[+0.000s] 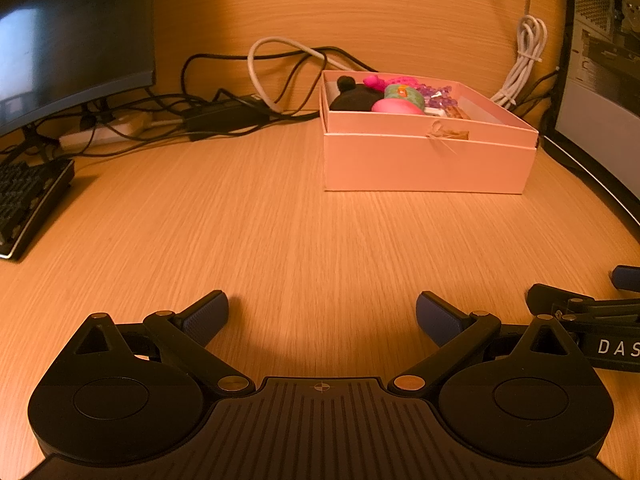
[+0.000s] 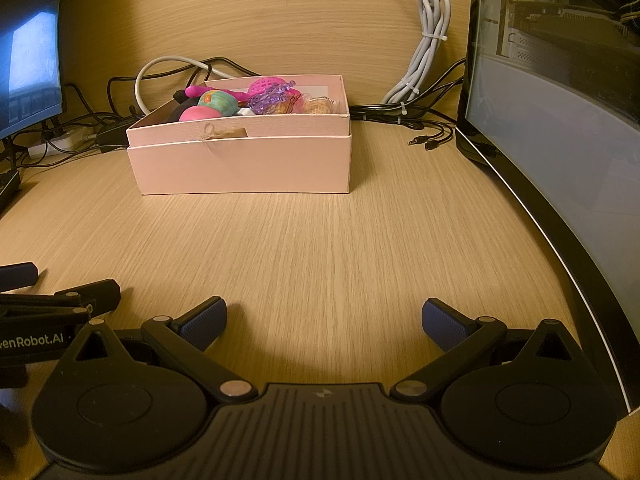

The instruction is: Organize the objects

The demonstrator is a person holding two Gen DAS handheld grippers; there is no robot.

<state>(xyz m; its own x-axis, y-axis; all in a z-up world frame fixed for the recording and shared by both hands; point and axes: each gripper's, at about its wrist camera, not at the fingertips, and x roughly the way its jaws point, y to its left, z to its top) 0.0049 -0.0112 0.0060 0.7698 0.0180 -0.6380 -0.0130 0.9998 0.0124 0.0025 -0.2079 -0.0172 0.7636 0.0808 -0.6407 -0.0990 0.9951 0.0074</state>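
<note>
A pink cardboard box (image 1: 428, 160) stands on the wooden desk, also in the right wrist view (image 2: 244, 164). It holds a black plush (image 1: 354, 98), a pink ball (image 1: 396, 106), a green painted ball (image 2: 218, 102), purple beads (image 2: 272, 98), a magenta toy (image 2: 264, 85) and wrapped sweets (image 2: 320, 105). My left gripper (image 1: 322, 316) is open and empty, low over the desk well in front of the box. My right gripper (image 2: 324, 320) is open and empty beside it. Each gripper shows at the edge of the other's view.
A monitor (image 1: 68, 48) and keyboard (image 1: 28, 200) are at the left. Black and white cables (image 1: 224, 108) lie behind the box. A bundled white cable (image 2: 424, 64) hangs at the back wall. A computer case (image 2: 560, 160) with a glass side stands at the right.
</note>
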